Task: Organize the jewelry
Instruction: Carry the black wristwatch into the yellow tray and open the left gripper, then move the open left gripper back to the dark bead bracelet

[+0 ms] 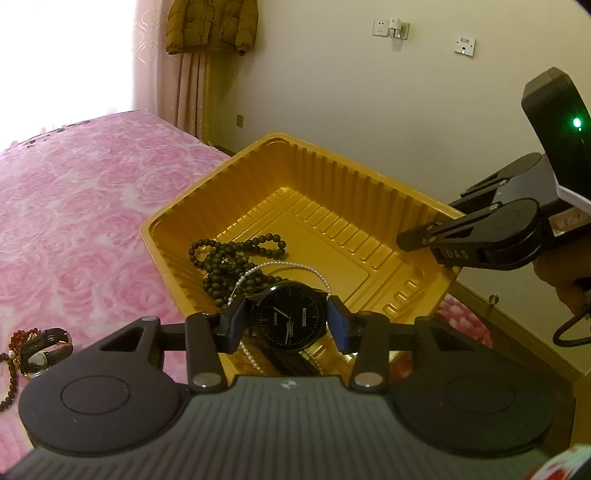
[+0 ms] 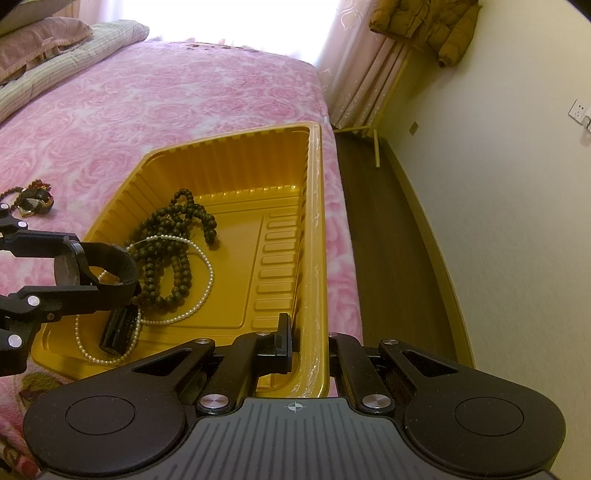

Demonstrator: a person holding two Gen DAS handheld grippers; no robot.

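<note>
The black watch (image 1: pixel 288 319) sits between the blue pads (image 1: pixel 338 323) of the left gripper (image 1: pixel 288 321), which press on both sides of its case, just above the near end of the yellow tray (image 1: pixel 177 218). Only the left wrist view shows the dial, with white hands and lettering. The right wrist view shows the same watch from the side: its strap (image 2: pixel 110 260) loops out past the left gripper (image 2: pixel 79 275), and the loose end of the strap hangs down into the tray (image 2: pixel 314 229).

In the tray lie a heap of dark beads (image 1: pixel 229 258) and a white pearl string (image 1: pixel 280 267), the pearls crossing over the beads; the right wrist view shows the full pearl loop (image 2: pixel 207 266) beside the dark beads (image 2: pixel 173 243).

The right gripper (image 2: pixel 308 343) is clamped on the tray's right wall, one finger inside and one outside; in the left wrist view it (image 1: pixel 424 240) reaches the rim from the right.

The tray rests on a pink rose-patterned bedspread (image 1: pixel 74 221). On the bedspread to the left lie a second watch (image 1: pixel 42 350) and red beads (image 1: pixel 22 338), apart from the tray. A mustard jacket (image 1: pixel 210 24) hangs by the curtain.
</note>
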